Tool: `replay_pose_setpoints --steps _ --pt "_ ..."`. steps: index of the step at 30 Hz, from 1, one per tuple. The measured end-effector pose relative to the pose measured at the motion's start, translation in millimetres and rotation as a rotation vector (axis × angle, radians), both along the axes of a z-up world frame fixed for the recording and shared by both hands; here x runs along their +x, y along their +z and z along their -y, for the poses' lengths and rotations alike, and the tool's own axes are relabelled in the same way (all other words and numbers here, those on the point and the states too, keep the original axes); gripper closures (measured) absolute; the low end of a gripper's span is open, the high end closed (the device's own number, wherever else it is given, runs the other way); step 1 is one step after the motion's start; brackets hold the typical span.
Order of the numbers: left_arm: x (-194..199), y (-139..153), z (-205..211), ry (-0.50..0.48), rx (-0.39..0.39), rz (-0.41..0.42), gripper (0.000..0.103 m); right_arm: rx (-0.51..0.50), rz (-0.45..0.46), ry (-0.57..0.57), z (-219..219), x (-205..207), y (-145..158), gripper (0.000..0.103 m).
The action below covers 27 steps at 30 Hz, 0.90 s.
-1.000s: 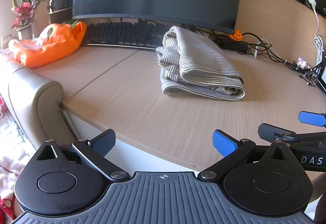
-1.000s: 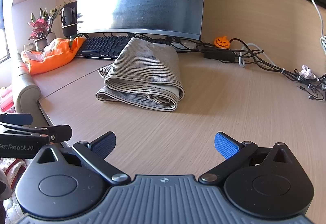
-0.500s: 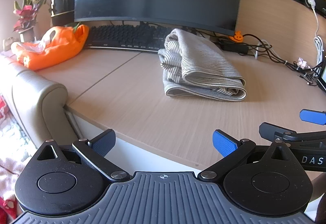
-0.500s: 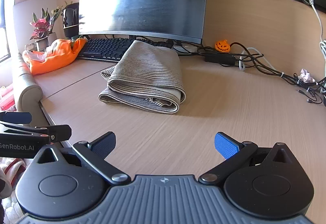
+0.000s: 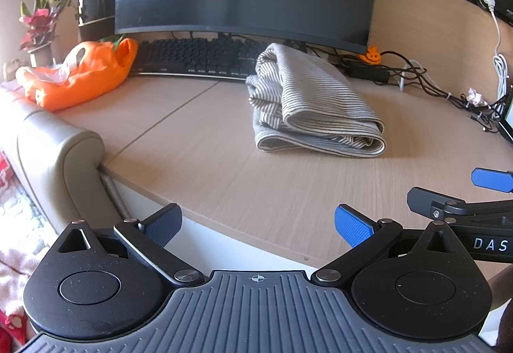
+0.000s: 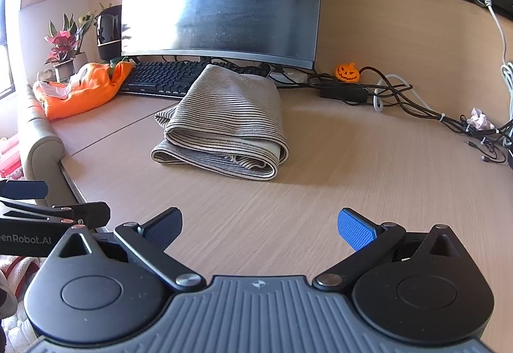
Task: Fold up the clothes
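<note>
Both the left gripper (image 5: 256, 224) and right gripper (image 6: 259, 229) had fingers apart, empty; the folded striped garment (image 6: 224, 125) lay on the desk (image 6: 352, 160), its far end just before the keyboard (image 6: 160, 80); an orange cloth (image 5: 80, 73) sat well left.

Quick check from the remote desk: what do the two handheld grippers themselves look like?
Both look alike: a grey ribbed body, two round black discs, black linkage arms with silver pivots, and blue textured finger pads. That holds for the left gripper and the right gripper. White lettering runs along their sides, cut off at the picture edges. No cables or sleeves show.
</note>
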<state>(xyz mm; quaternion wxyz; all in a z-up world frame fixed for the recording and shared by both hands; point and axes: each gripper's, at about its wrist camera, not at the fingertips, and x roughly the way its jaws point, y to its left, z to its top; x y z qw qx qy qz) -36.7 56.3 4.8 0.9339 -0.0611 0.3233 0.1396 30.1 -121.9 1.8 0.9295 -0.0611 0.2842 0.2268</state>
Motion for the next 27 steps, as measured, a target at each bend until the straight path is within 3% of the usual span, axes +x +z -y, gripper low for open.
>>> replay_pose_setpoints --steps 27 --pt "21 -9 -14 -0.031 -0.001 -0.043 0.000 -0.028 -0.037 -0.034 -13 12 -9 0.000"
